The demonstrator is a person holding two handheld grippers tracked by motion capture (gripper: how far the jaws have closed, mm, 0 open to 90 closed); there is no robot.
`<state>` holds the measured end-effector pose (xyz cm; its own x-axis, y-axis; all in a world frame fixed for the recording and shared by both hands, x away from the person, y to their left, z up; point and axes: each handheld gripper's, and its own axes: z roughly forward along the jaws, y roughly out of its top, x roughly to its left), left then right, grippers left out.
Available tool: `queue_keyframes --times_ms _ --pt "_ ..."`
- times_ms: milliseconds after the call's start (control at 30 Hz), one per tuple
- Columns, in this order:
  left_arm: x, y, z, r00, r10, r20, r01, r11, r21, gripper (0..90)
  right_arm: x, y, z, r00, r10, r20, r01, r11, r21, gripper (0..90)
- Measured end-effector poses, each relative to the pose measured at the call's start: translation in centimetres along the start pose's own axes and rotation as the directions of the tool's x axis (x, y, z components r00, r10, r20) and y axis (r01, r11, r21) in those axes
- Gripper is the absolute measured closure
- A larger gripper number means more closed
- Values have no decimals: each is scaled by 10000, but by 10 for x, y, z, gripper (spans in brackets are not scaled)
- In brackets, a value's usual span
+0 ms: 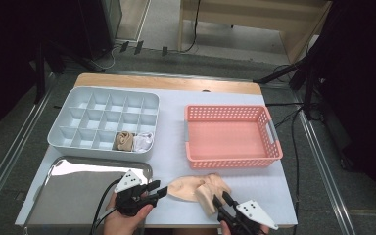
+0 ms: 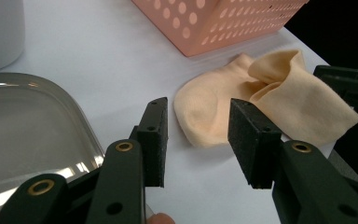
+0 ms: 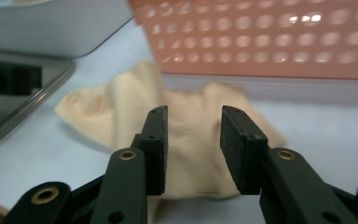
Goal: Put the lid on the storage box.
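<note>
A peach sock [image 1: 191, 188] lies loosely folded on the white table near the front edge, just in front of the pink basket [image 1: 232, 161]. My left gripper [image 1: 157, 189] sits to the sock's left with its jaws apart; in the left gripper view [image 2: 199, 102] the pads frame the sock's toe [image 2: 205, 112] without touching it. My right gripper [image 1: 220, 197] is at the sock's near right end. In the right gripper view [image 3: 194, 109] its jaws stand apart over the sock's ribbed cuff [image 3: 191, 154], with no pad pressing on the cloth.
A grey compartment organizer [image 1: 98, 149] at the back left holds a rolled beige sock [image 1: 124, 140] and a rolled white sock [image 1: 143, 142] in its front row. A shiny metal tray [image 1: 78, 196] lies at the front left, beside my left gripper.
</note>
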<state>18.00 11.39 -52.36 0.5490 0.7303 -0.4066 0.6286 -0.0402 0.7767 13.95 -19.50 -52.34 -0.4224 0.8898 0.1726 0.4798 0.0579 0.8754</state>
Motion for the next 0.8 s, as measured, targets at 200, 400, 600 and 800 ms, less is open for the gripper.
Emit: queue_keyframes --times_ms 200,400,600,800 --pt "0 -1 0 10000 20 21 -20 10000 47 585 31 -7 12 9917 -1054 -742 1097 9924 565 558" --pt "-1 -1 -1 9999 -24 103 23 10000 51 583 36 -1 2 9890 -1092 -1003 1094 9940 -30 550" --pt "-4 -1 -1 9997 -29 238 28 10000 30 581 20 -7 4 9973 -153 -718 184 9989 431 585" --pt "-4 -1 -2 9995 -32 327 32 10000 -10 580 27 -10 9 9881 -309 -1505 474 9931 1077 780"
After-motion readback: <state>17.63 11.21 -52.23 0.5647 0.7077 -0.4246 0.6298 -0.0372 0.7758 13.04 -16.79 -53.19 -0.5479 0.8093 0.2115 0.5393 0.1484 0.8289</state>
